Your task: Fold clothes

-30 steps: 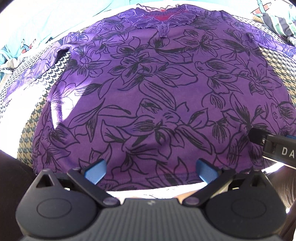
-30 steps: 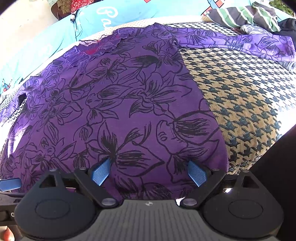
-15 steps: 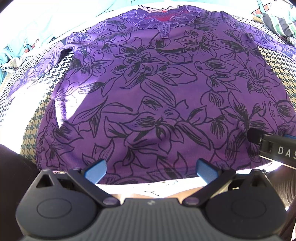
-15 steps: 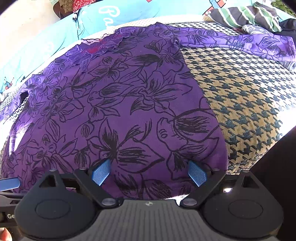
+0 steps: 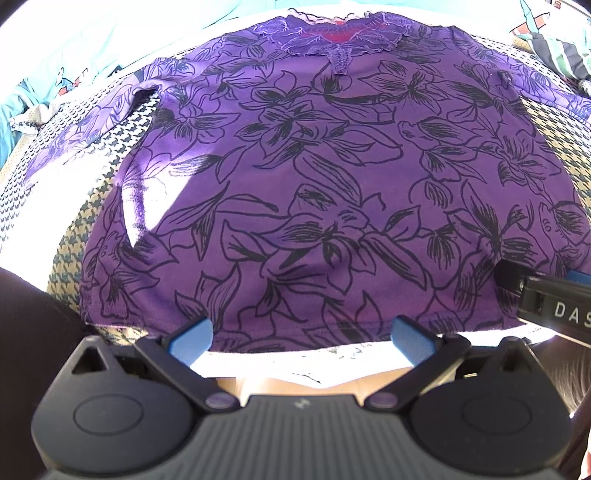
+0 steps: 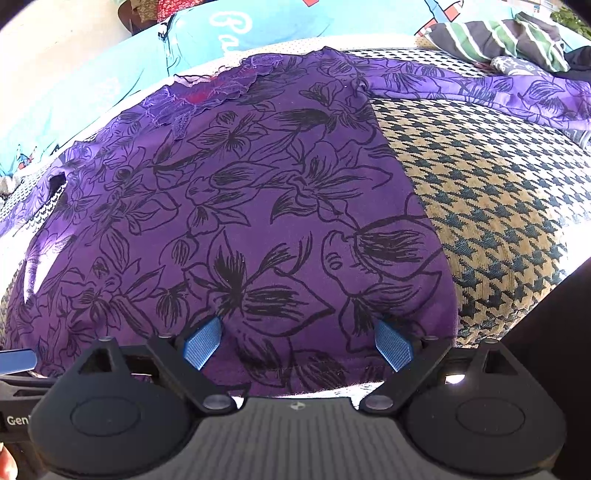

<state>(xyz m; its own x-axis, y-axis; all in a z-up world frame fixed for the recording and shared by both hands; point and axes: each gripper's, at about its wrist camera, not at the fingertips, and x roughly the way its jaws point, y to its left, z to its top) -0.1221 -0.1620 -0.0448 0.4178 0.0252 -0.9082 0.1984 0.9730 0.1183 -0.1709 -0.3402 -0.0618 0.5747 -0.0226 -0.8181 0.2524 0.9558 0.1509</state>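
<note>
A purple long-sleeved top (image 5: 314, 177) with black flower outlines and a lace neckline lies flat, face up, on a houndstooth cover (image 5: 66, 254). Its sleeves stretch out to both sides. My left gripper (image 5: 301, 338) is open at the hem's edge, its blue pads either side of bare hem. My right gripper (image 6: 297, 345) is open over the top (image 6: 258, 206), near its lower right corner, with nothing between the pads. The right gripper's body (image 5: 554, 306) shows at the right edge of the left wrist view, and the left one's fingertip (image 6: 16, 360) at the left edge of the right wrist view.
Houndstooth cover (image 6: 491, 199) lies bare to the right of the top. A striped green and dark garment (image 6: 506, 37) and other clothes are piled at the far right. Turquoise bedding (image 6: 229, 33) lines the back. Wooden floor (image 5: 273, 384) shows below the near edge.
The left gripper has drawn back a little, so the hem now lies at its pads with white edge and floor below. The right gripper has barely moved. Both stay open.
</note>
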